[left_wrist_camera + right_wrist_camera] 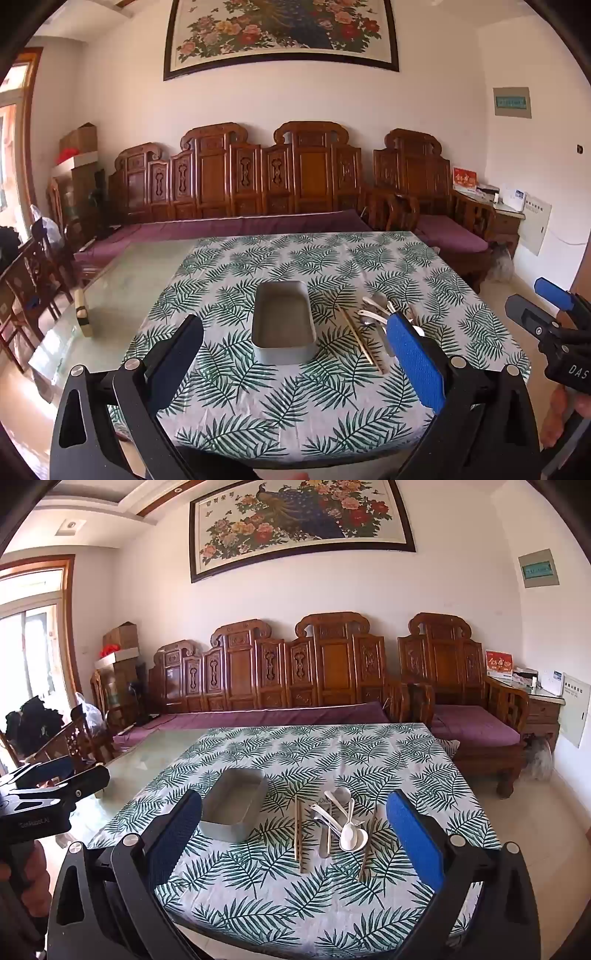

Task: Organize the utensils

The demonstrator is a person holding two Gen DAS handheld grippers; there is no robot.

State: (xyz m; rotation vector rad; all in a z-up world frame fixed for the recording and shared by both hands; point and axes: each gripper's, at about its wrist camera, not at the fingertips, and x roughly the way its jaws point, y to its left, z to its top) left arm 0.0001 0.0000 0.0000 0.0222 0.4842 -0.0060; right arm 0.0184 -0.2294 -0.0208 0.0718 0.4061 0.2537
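near edge: bare leaf-print cloth (280,897) on the counter, open room for either gripper
between jaws: both sets stand wide, nothing between them
centre: grey tin (282,325), open top, walls upright, clear cloth on all sides
right of tin: chopsticks (298,830) just beside it, a narrow lane between
utensil pile: white spoons (349,827) overlapping, tightly bunched
far half: cloth bare to the sofa (258,716)
left side: glass counter (122,291), small block (83,314) near its edge
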